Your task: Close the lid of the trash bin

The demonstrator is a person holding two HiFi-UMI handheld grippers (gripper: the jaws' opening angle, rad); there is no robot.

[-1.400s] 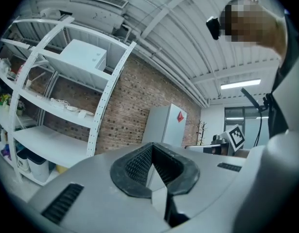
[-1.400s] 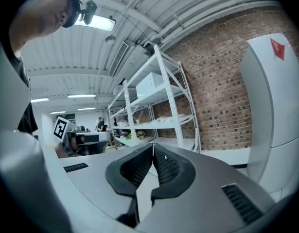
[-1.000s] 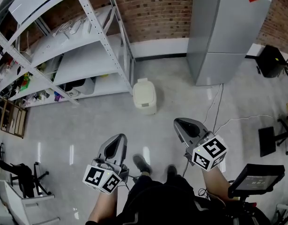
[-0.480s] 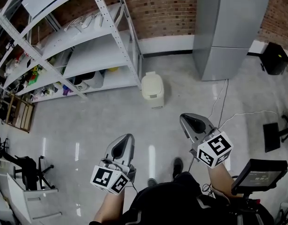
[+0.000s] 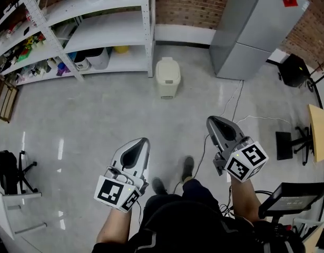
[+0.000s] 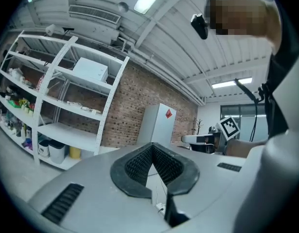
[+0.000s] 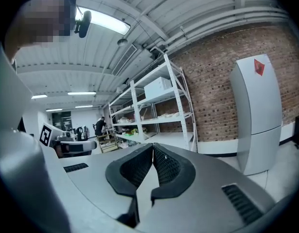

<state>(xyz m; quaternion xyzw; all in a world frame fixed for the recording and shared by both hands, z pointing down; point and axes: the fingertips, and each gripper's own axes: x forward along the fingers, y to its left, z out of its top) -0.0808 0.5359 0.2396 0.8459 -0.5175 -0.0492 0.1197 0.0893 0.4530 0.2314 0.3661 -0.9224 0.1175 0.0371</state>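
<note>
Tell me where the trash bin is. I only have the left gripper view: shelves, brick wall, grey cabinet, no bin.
Observer: The head view shows the trash bin on the floor ahead of the person, beside the end post of the shelf unit.
Operator: Report its lid.
Observer: From above, I cannot tell whether the lid is fully down.
Operator: Check the right gripper.
Observer: In its own view, the right gripper has its jaws together with nothing between them.

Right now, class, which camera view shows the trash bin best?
The head view: the trash bin stands whole on the floor beside the shelving. Neither gripper view shows it; both point higher, at that shelving and the brick wall.
</note>
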